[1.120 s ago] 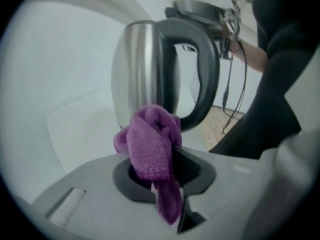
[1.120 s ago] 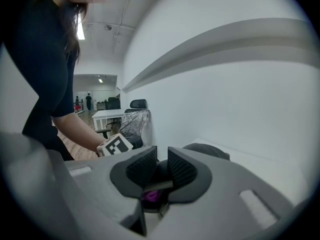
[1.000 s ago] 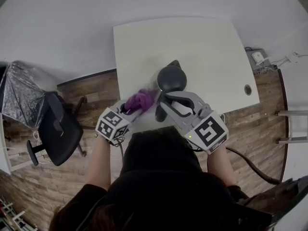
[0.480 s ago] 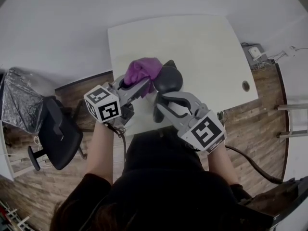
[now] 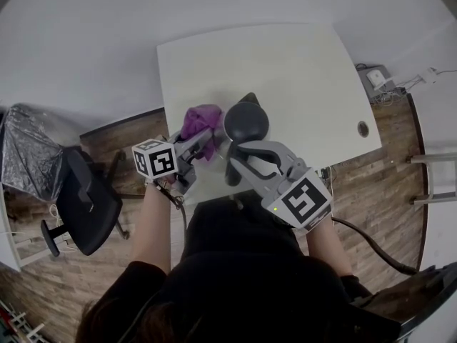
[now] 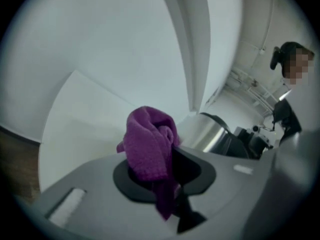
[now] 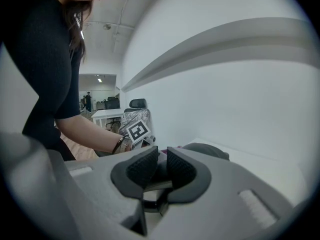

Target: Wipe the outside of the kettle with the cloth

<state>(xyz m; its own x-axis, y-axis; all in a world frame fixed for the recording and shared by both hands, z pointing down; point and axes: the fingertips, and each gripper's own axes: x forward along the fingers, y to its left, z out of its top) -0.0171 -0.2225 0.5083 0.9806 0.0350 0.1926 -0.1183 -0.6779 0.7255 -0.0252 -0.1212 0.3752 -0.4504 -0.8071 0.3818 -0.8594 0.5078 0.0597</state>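
Kettle (image 5: 246,120): near-centre of counter (image 5: 300,63), clamped in my right gripper (image 5: 239,161). Purple cloth (image 5: 200,120): pinched in my left gripper (image 5: 206,140), just left of kettle. Step: wiping side. Next: press cloth on, sweep around.

That purple cloth (image 6: 147,144) looks soft and nubbly, like towelling. The kettle (image 6: 216,134) flashes a polished metal side under a matt dark lid. The table (image 5: 300,70) is smooth matt white, the floor (image 5: 389,156) wood-grain planks. The right gripper (image 7: 159,170) is matt grey plastic with ribbed black pads (image 7: 141,168).
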